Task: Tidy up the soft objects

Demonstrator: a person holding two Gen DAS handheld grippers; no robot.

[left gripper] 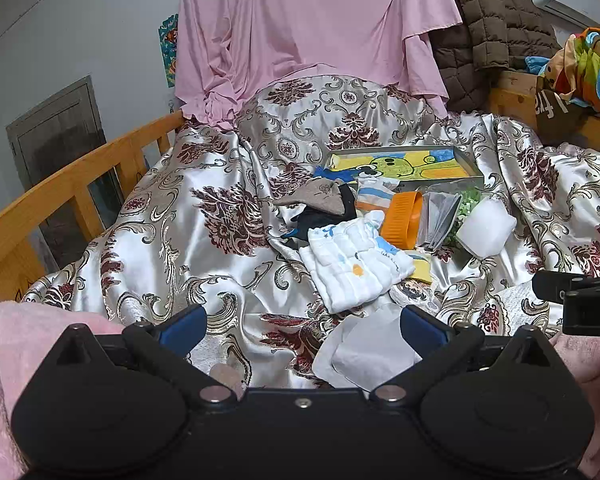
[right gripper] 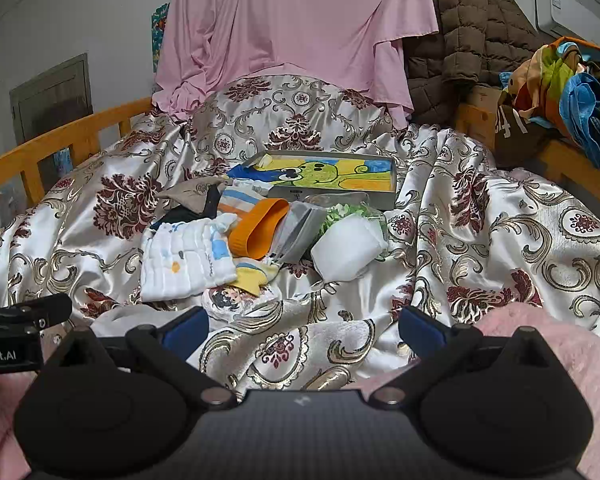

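Several soft items lie heaped at mid-bed on the satin bedspread [right gripper: 480, 240], just near of a picture box [right gripper: 332, 178]; nearest is a folded white gauze cloth [left gripper: 356, 266], left of an orange band [right gripper: 258, 230]. Both the left tool [left gripper: 302, 322] and right tool [right gripper: 304, 324] hover wide open and empty. The cloth should be light, limp and compressible: pinch its near folded edge, since the satin beneath looks slippery.

Even indoor light, sheen on satin bedspread [left gripper: 220, 220], fisheye warp at edges.
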